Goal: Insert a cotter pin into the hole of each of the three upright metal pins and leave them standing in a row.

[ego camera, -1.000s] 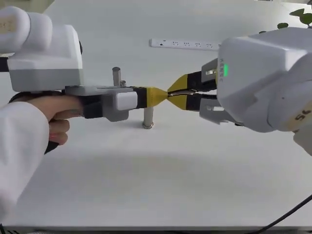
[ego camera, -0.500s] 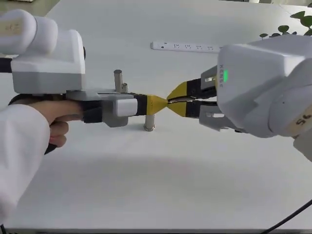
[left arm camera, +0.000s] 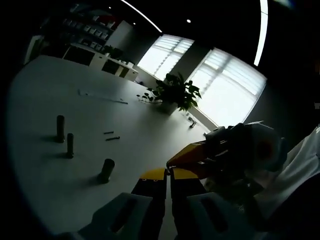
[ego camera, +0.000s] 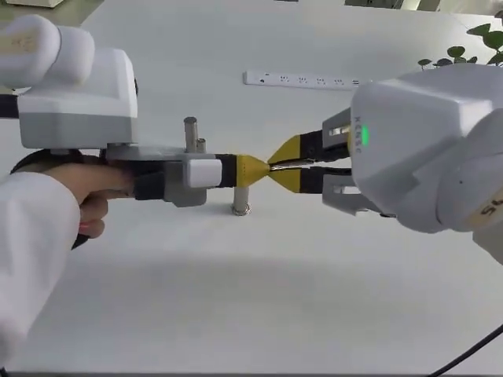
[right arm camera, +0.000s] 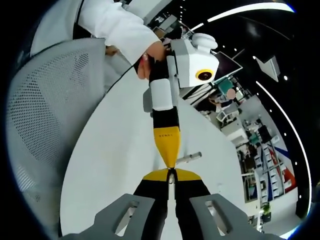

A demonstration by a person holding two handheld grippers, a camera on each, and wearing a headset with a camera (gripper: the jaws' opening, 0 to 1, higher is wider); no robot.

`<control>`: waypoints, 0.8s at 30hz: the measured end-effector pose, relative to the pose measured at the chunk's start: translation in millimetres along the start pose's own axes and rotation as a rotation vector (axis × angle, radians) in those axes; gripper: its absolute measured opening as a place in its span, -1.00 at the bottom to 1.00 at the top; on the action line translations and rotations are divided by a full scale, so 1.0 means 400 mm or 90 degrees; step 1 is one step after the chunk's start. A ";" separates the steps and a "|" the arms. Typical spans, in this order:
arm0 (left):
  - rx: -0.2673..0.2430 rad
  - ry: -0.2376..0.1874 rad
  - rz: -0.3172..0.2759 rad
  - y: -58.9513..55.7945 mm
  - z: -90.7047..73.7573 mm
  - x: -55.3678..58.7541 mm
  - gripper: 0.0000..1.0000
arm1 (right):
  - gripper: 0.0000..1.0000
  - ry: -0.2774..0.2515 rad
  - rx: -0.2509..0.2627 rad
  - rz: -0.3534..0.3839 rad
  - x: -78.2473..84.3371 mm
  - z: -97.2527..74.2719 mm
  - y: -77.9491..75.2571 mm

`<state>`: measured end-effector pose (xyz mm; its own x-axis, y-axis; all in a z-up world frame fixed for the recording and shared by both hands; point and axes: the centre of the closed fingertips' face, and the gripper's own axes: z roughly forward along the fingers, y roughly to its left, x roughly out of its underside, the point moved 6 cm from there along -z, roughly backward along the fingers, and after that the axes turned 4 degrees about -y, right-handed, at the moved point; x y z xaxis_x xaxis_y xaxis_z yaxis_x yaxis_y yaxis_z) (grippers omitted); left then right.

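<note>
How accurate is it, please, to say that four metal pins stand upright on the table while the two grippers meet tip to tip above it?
Not quite: three metal pins stand upright on the table, not four, as the left gripper view shows. The left gripper and right gripper do meet tip to tip above it.

**Three metal pins stand upright on your white desk point(left arm camera: 45, 95)**
Your rear pin point(left arm camera: 60, 128) and middle pin point(left arm camera: 70, 145) stand close together, with the near pin point(left arm camera: 106, 170) set apart. One loose cotter pin point(left arm camera: 108, 132) and a second cotter pin point(left arm camera: 113, 138) lie flat side by side nearby. A third cotter pin point(ego camera: 289, 164), a thin silver sliver, sits pinched in your right claw point(ego camera: 273, 166).
</note>
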<state>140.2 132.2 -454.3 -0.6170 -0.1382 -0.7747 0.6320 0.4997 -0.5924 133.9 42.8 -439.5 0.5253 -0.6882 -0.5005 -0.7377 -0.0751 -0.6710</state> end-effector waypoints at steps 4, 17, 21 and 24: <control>0.003 0.004 -0.012 0.004 -0.002 0.005 -1.00 | -0.88 -0.004 -0.011 0.052 0.014 0.000 0.010; 0.071 0.058 0.279 -0.024 -0.029 0.030 -1.00 | -0.73 -0.106 -0.158 0.406 0.075 -0.010 0.043; 0.107 0.056 0.336 -0.045 -0.029 0.035 -1.00 | -0.77 -0.130 -0.164 0.438 0.072 -0.010 0.044; 0.119 0.069 0.370 -0.054 -0.027 0.043 -1.00 | -0.90 -0.132 -0.177 0.434 0.065 -0.010 0.052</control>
<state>111.0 128.5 -452.4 -0.1857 0.2041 -0.9612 0.9445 0.3069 -0.1173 130.4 20.4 -464.4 -0.0360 -0.4997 -0.8655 -0.9923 0.1205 -0.0283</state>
